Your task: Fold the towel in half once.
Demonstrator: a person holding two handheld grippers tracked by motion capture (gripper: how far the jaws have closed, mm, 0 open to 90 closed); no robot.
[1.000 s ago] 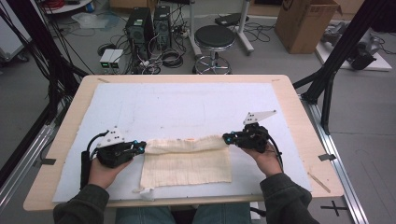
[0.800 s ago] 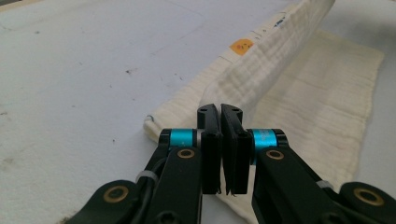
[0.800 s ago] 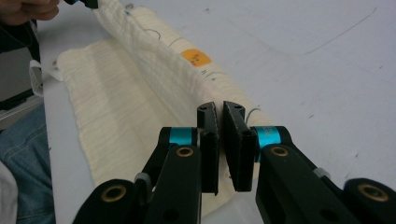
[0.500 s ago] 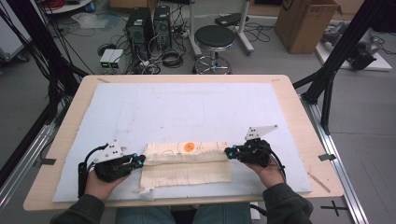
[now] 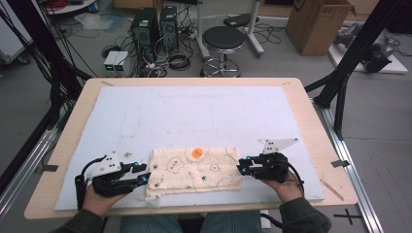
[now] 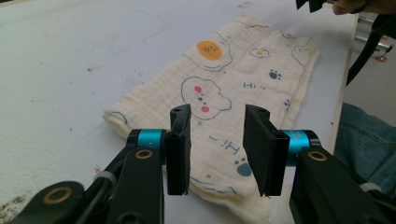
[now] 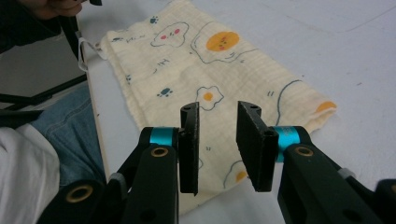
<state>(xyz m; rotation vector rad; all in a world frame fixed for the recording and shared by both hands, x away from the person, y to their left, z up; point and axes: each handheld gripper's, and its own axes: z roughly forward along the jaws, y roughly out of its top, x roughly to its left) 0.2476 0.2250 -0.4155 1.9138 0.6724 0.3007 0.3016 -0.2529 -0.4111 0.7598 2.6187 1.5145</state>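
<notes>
Left gripper (image 5: 144, 173) sits at the cloth's left end, jaws parted w/ nothing pinched; they've just been opening, pads clear of the fabric. Right gripper (image 5: 241, 167) at the right end, same story: jaws apart, just been opening, cloth loose below them.

Hard to see: in the high view the hands (image 5: 99, 201) are cut off at the bottom edge, sleeves only partly in frame. Near edge of the cloth is bunched, and how many layers it's folded into can't be made out. In the left gripper view the jaws cover part of the near end of the cloth (image 6: 243, 88); whether the tips touch the fabric can't be told. Same in the right gripper view, where the near corner of the cloth (image 7: 196, 60) drops behind the jaws.

Cream printed cloth (image 5: 194, 170) (fried eggs, bears, paw prints) lies flat on the white mat (image 5: 194, 111), close to the table's near edge, between the two grippers, each end just beside a gripper's tips.

Long axis runs left-right across the table, parallel to the near edge; orange egg print is up by the far edge.
</notes>
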